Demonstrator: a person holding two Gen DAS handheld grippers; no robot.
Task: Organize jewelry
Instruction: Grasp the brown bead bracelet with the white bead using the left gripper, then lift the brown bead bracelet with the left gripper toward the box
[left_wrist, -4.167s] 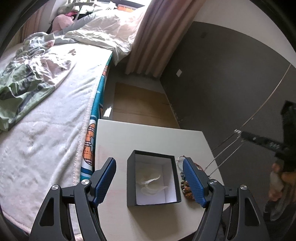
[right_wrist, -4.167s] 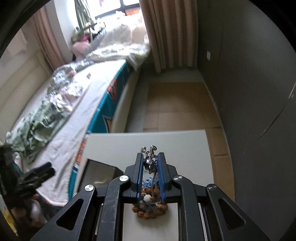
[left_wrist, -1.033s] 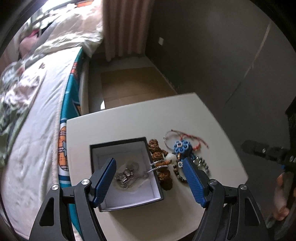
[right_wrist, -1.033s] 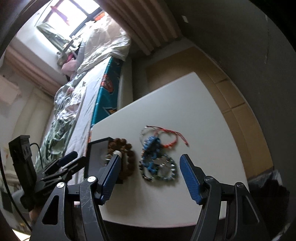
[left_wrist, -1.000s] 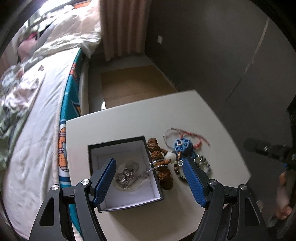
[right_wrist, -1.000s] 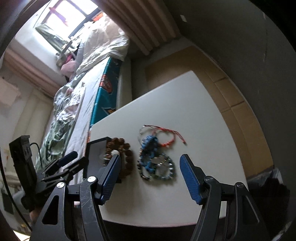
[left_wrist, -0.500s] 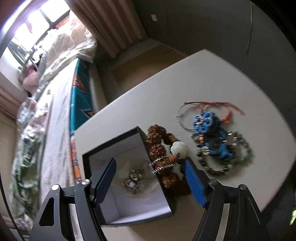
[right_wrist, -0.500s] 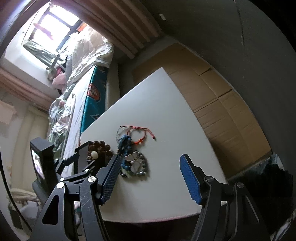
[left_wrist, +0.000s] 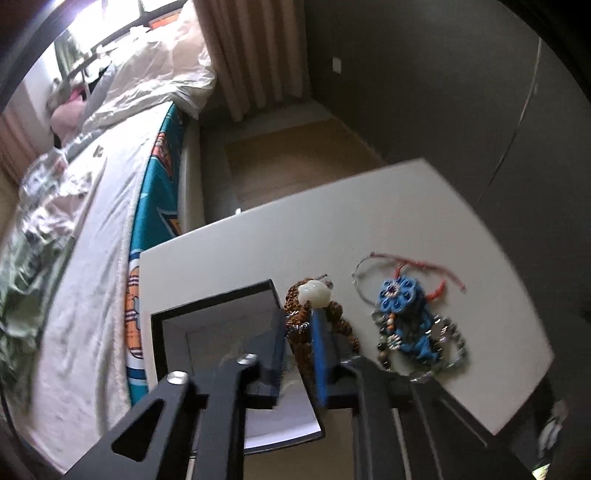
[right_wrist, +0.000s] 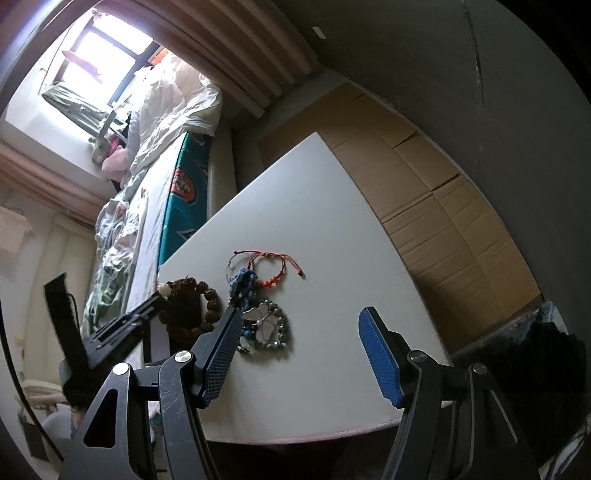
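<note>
My left gripper (left_wrist: 297, 345) is shut on the brown bead bracelet (left_wrist: 301, 314) with its white bead (left_wrist: 314, 293), right beside the open black jewelry box (left_wrist: 218, 332). The left gripper (right_wrist: 147, 317) also shows in the right wrist view, on the brown bracelet (right_wrist: 207, 299). A blue bracelet (left_wrist: 400, 299), a red string bracelet (left_wrist: 436, 266) and a grey bead bracelet (left_wrist: 447, 350) lie in a heap to the right. My right gripper (right_wrist: 299, 354) is open and empty above the table, near the grey bracelet (right_wrist: 273, 325).
The white table (right_wrist: 321, 236) stands beside a bed (left_wrist: 88, 229) on the left. A dark wall (left_wrist: 443, 92) rises behind it. Flattened cardboard (right_wrist: 436, 192) covers the floor to the right.
My left gripper has closed onto the brown bead bracelet next to the box. My right gripper stays open and has drawn back slightly.
</note>
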